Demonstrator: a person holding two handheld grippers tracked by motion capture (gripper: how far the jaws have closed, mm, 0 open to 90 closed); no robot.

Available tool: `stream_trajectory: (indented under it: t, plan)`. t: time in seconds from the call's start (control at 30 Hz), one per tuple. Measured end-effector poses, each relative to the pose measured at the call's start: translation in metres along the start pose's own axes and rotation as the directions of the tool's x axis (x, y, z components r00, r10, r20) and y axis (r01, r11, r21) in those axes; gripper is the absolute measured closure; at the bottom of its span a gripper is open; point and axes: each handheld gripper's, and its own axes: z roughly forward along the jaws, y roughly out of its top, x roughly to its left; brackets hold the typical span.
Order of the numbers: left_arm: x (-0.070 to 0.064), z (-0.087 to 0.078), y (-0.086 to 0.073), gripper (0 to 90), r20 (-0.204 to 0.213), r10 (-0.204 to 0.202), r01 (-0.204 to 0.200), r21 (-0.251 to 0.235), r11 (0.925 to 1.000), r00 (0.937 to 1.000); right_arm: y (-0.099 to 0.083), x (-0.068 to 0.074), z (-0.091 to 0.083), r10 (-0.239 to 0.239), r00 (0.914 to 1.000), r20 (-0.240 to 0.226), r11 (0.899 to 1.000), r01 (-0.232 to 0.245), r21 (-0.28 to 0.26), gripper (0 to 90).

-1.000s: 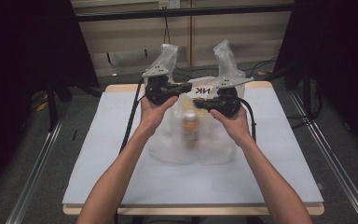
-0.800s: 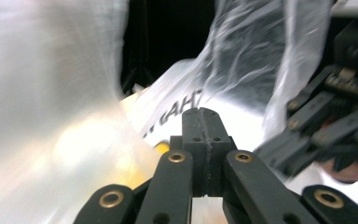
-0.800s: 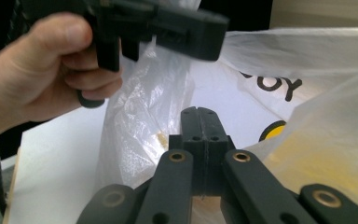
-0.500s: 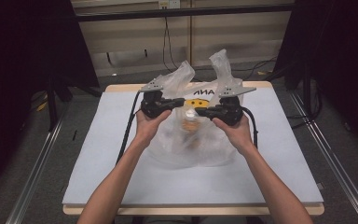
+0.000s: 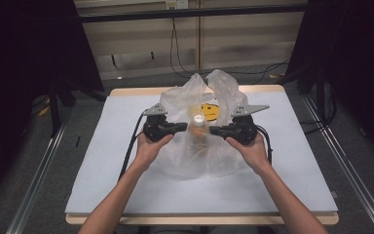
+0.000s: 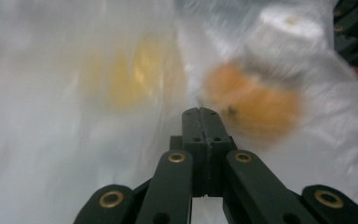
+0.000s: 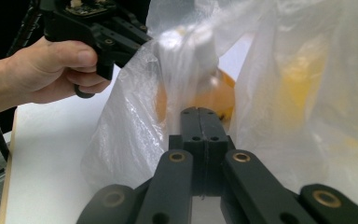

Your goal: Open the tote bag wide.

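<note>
A clear plastic bag [image 5: 209, 158] with a yellow smiley print stands on the white table [image 5: 102, 185]. Inside it is an upright bottle [image 5: 199, 131] of orange drink with a white cap. My left gripper [image 5: 184, 127] pinches the bag's film on the bottle's left, and my right gripper [image 5: 214, 130] pinches it on the right. In the left gripper view the left gripper [image 6: 203, 112] is shut against the film, with the bottle [image 6: 251, 100] just behind. In the right gripper view the right gripper [image 7: 200, 112] is shut in front of the bottle [image 7: 216, 95].
The bag's two handles [image 5: 224, 83] stand up loose behind the grippers. In the right gripper view the other hand [image 7: 51, 70] holds its gripper at the upper left. Dark frame posts and floor cables [image 5: 175, 53] lie beyond the table's far edge.
Both grippers have come down and toward the person with the bag. The bag now sits lower and nearer on the table, its handles standing free behind.
</note>
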Motion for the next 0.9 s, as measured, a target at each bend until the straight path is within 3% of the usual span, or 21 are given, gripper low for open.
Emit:
stream_trajectory:
  t: [0.13,0.27,0.43,0.63,0.77,0.9]
  plan:
    - [-0.002,0.004,-0.014,90.0,0.0,0.017,-0.017,0.051,0.9985,0.9999,-0.007,0.001,0.003,0.011,0.9997,-0.023,1.0,-0.011,-0.006,90.0]
    - [0.002,0.011,-0.029,90.0,-0.011,0.008,-0.007,0.099,0.9951,0.9999,-0.015,0.0,0.008,0.015,0.9993,-0.034,1.0,-0.015,0.001,90.0]
    - [0.011,0.018,-0.047,90.0,-0.024,-0.024,0.027,0.145,0.989,0.9994,-0.036,-0.007,0.016,0.035,0.9994,-0.009,0.997,-0.034,0.071,90.0]
    - [0.02,0.022,-0.062,90.0,-0.057,-0.034,0.045,0.211,0.9764,0.9978,-0.061,-0.02,0.029,0.066,0.9974,0.028,0.99,-0.069,0.125,90.0]
    - [0.025,0.022,-0.066,90.0,-0.056,-0.05,0.06,0.206,0.9768,0.9972,-0.076,-0.03,0.033,0.098,0.9928,0.069,0.975,-0.11,0.195,90.0]
    - [0.023,0.02,-0.067,90.0,-0.059,-0.031,0.043,0.214,0.9758,0.9977,-0.078,-0.029,0.035,0.07,0.9947,0.075,0.97,-0.085,0.229,90.0]
